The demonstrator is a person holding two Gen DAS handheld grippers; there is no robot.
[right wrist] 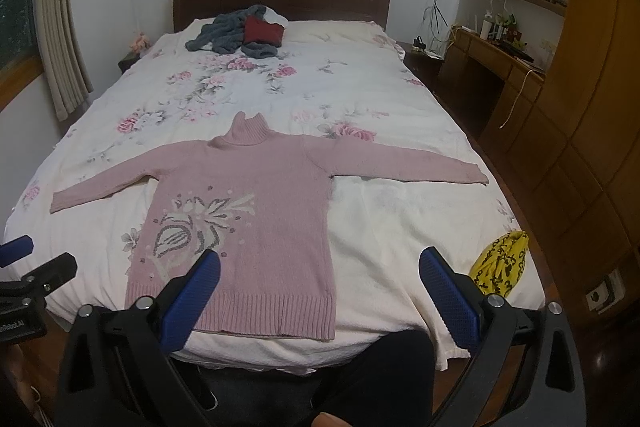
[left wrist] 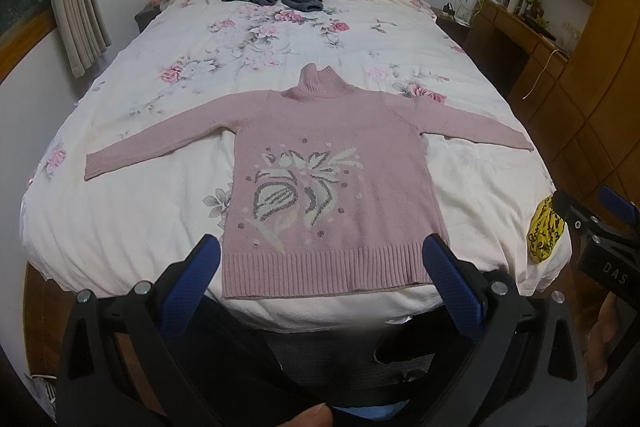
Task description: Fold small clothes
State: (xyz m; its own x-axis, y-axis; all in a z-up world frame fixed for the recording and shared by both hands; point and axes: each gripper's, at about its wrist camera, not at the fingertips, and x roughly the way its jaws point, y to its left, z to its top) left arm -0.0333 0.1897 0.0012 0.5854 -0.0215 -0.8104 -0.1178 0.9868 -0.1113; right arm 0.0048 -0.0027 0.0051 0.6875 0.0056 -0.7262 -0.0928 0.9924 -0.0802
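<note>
A pink knitted turtleneck sweater with a grey-white leaf motif (left wrist: 328, 187) lies flat, sleeves spread, on the floral white bedspread (left wrist: 280, 39); the left gripper (left wrist: 320, 263) and right gripper (right wrist: 320, 275) both gape wide, empty; a yellow patterned cloth (right wrist: 500, 263) sits at four o'clock.

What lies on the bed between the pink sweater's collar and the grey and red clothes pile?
Only bare floral bedsheet lies between the pink sweater and the clothes pile; both views show it.

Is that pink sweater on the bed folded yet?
No, spread flat. The pink sweater lies face up, both sleeves stretched sideways, collar and hem fully visible.
</note>
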